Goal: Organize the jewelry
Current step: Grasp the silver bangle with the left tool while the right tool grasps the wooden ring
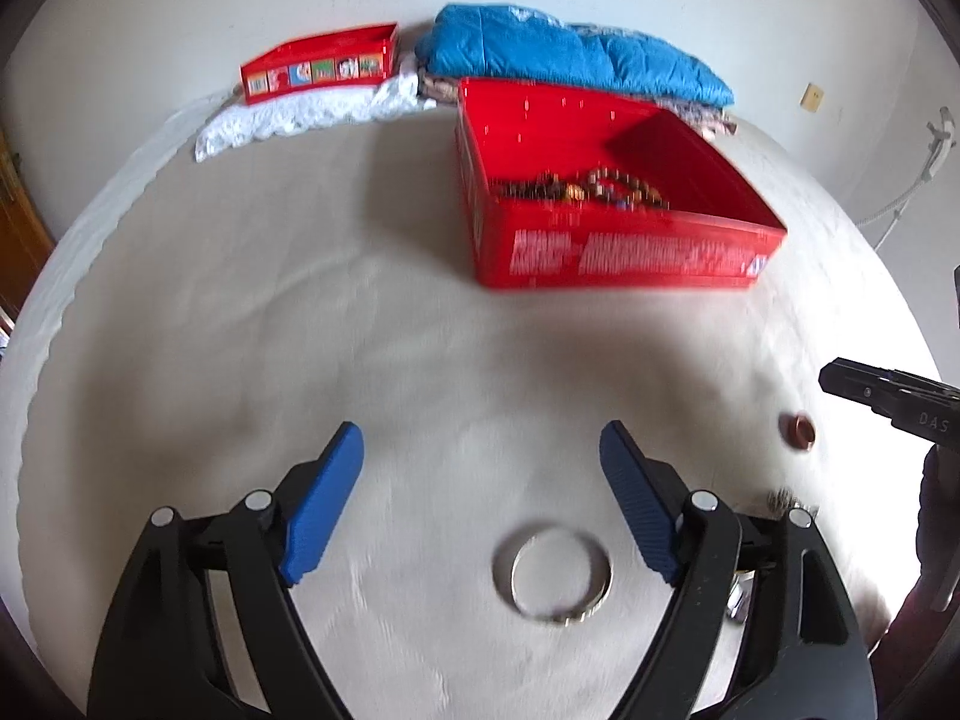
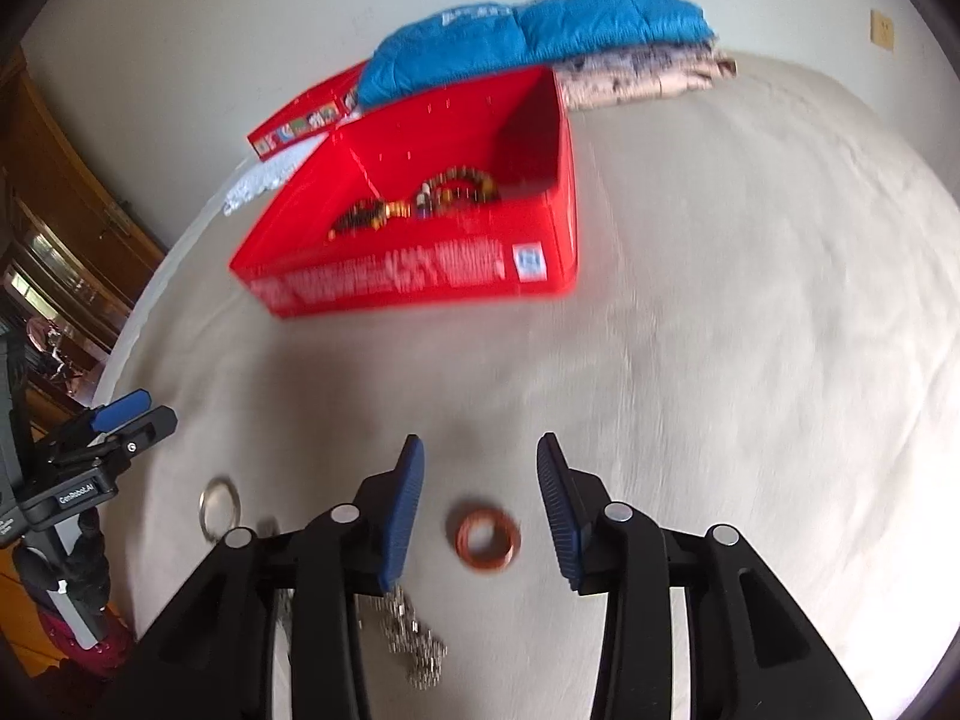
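A silver bangle lies on the white bed cover between the open blue fingers of my left gripper, nearer the wrist; it also shows in the right wrist view. An orange-brown ring lies between the open fingers of my right gripper; it also shows in the left wrist view. A silver chain lies under the right gripper's left finger. An open red box ahead holds beaded bracelets. Neither gripper holds anything.
A red box lid rests on white lace cloth at the back left. Folded blue bedding lies behind the box against the wall. Wooden furniture stands at the left.
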The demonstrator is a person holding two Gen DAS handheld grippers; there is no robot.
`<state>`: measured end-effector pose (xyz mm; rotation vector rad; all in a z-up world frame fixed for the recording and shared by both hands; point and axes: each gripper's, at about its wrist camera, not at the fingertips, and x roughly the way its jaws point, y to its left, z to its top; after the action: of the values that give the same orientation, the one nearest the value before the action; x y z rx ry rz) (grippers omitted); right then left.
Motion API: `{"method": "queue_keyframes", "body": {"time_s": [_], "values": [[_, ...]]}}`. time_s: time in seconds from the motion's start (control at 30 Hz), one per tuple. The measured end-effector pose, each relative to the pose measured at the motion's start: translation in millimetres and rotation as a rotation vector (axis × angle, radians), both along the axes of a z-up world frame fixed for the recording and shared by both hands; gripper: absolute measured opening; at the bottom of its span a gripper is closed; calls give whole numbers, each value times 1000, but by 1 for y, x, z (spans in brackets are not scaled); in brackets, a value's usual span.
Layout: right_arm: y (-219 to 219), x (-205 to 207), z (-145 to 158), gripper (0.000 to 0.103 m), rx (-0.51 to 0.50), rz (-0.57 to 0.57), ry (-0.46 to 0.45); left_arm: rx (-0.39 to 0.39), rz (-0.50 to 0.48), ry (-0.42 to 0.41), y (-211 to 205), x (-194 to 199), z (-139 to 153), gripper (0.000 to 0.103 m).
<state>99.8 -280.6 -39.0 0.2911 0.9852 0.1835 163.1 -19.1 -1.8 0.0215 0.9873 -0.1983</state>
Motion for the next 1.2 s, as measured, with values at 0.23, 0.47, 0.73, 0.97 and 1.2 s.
{"method": "queue_keyframes", "body": {"time_s": [0.23, 0.47, 0.73, 0.97, 1.2], "values": [[-4, -17, -11, 42, 28, -15, 19, 4, 7, 43, 3, -21, -19, 86], [-1, -25, -12, 44, 34, -8, 19, 26, -16, 80, -8, -34, -34, 87], [6, -29, -14, 46, 31, 2, 24, 44, -38, 99, -17, -43, -42, 88], [8, -27, -18, 48, 35, -1, 36, 86, -53, 106, -32, -43, -50, 90], [10, -18, -24, 50, 21, -6, 57, 104, -73, 80, -38, -44, -49, 71]]}}
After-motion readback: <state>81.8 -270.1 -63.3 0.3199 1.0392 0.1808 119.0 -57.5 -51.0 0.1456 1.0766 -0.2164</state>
